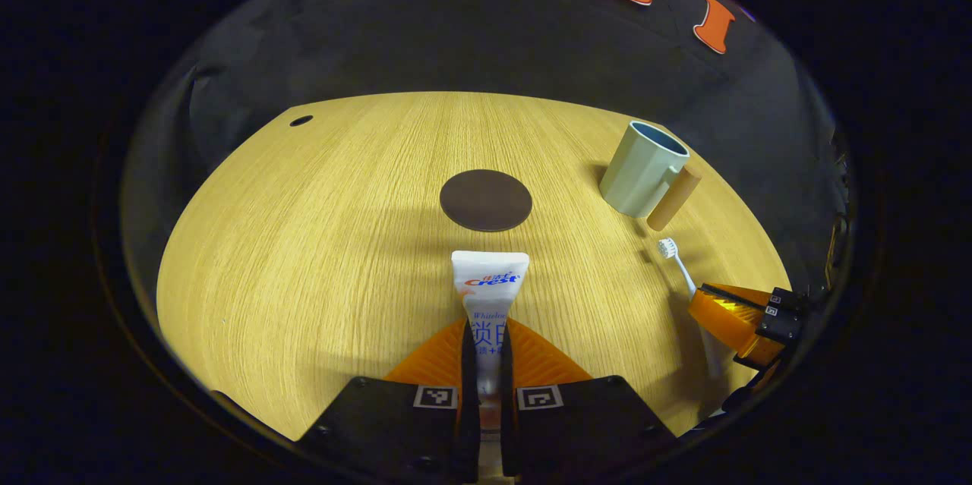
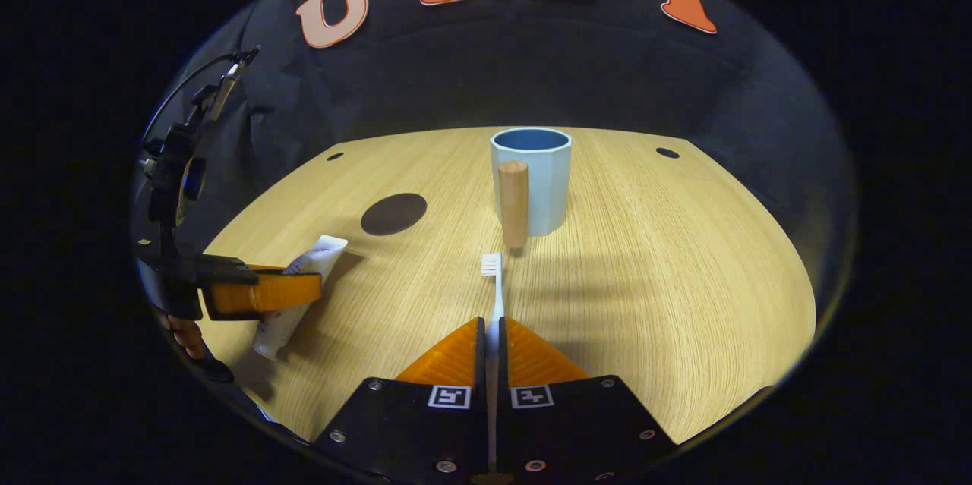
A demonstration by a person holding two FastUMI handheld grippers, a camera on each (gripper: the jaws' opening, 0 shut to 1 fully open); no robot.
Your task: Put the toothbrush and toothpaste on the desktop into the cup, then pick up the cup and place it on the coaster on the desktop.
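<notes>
Pale blue-grey cup (image 2: 531, 181), dark brown coaster (image 1: 486, 200), white toothpaste (image 1: 490, 288), white toothbrush (image 2: 493, 288).

Warm light falls from above onto the pale wooden tabletop (image 1: 319, 242), brightest on its near half, while the black cloth wall behind stays dim and swallows detail. In the right gripper view, the light-blue faceted cup with a wooden handle (image 2: 531, 181) throws a soft, broad shadow toward the camera, and faint banded shadows cross the wood just beside it. Both views are sharp at the centre. Fisheye bending curves the tabletop's far edge, and things near the rim smear and darken. No strong glare shows.
</notes>
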